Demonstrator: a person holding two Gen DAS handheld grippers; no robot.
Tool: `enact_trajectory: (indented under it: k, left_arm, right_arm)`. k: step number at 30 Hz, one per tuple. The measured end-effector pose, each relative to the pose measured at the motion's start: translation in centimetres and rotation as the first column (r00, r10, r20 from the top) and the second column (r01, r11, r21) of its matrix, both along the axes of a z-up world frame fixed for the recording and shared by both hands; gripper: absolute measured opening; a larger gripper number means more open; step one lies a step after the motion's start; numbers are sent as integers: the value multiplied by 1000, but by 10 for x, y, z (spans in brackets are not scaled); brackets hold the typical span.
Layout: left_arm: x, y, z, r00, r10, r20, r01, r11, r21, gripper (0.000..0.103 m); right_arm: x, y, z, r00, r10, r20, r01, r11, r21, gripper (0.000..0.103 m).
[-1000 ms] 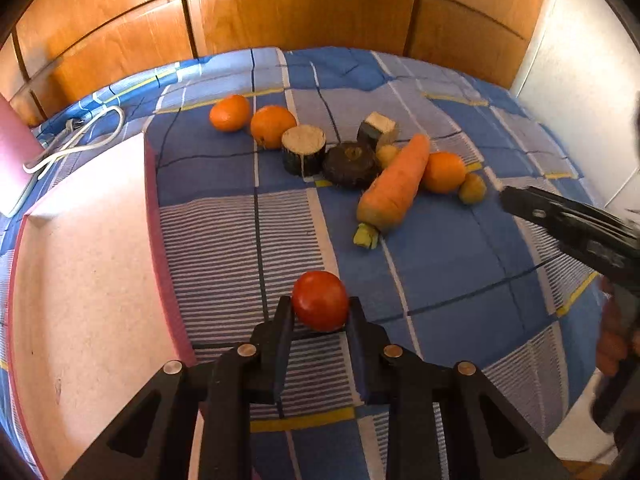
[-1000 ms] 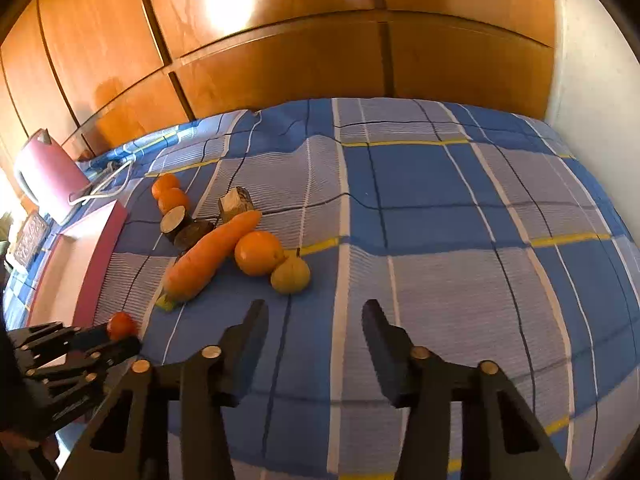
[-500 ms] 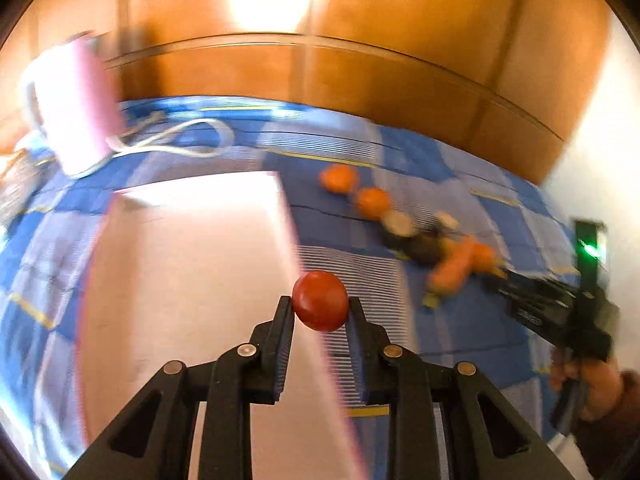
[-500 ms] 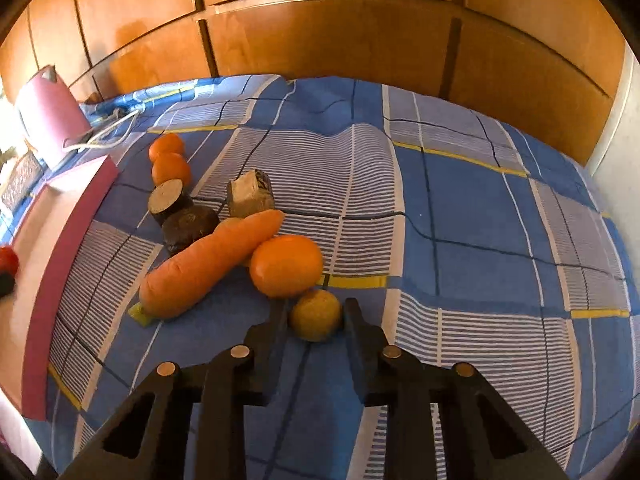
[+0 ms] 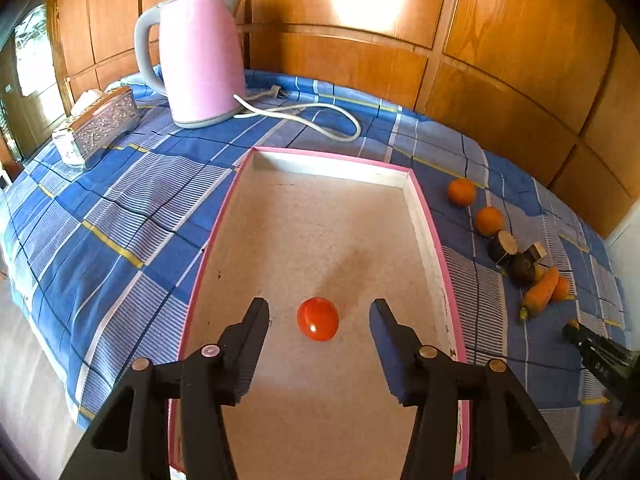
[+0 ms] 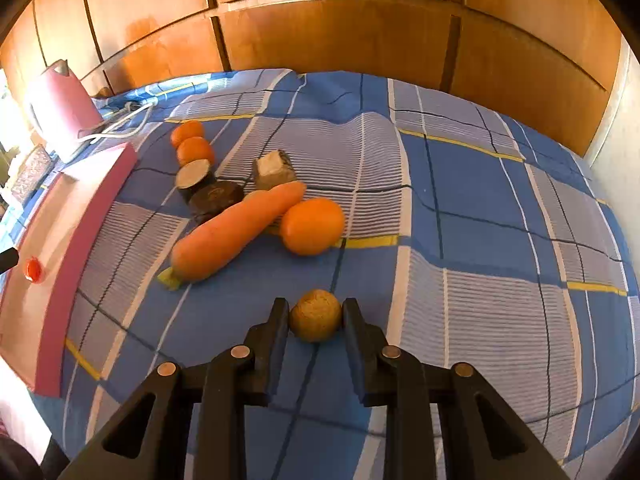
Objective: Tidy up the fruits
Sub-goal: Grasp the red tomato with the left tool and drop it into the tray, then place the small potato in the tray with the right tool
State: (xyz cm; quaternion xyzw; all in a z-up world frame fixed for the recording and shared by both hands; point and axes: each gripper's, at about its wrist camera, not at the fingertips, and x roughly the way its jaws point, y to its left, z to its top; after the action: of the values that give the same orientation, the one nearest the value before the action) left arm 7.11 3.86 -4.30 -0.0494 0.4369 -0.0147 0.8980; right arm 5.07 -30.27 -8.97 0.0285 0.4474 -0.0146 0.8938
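Resting in tray (image 5: 428,216), tomato (image 5: 318,319), lime (image 6: 316,315) gripped

I note a glossy red tomato (image 5: 318,319) on the tray's (image 5: 424,216) matt, speckled cardboard floor, a smooth pink plastic kettle (image 5: 200,56), checked cloth (image 6: 480,200), varnished wood panels (image 6: 340,28), and a rough-skinned yellow fruit (image 6: 316,315).

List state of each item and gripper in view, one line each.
left gripper: open, over the tray
tomato: released, lying in the tray
tray: holds only the tomato
right gripper: shut on yellow fruit
yellow fruit: gripped between the fingers
carrot: lying on cloth, touching the big orange
big orange: on cloth
kettle: upright, lid shut
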Motion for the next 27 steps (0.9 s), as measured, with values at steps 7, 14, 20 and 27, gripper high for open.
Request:
enact_trajectory:
  k: [7, 14, 20, 27]
  left_arm:
    - [-19, -3, 9, 1000, -7, 31, 7, 1000, -8, 61]
    - [-30, 6, 14, 998, 4, 61, -4, 1000, -5, 65]
    - [-37, 20, 15, 997, 30, 70, -29, 999, -19, 65]
    - [-43, 38, 14, 994, 71, 78, -67, 996, -50, 71]
  right_arm:
    - [-12, 30, 12, 997, 75, 30, -76, 996, 35, 27]
    - [-15, 91, 29, 968, 243, 59, -246, 968, 57, 27]
    - [-12, 138, 42, 928, 365, 71, -371, 925, 85, 27]
    - [0, 193, 46, 880, 472, 46, -475, 875, 99, 27]
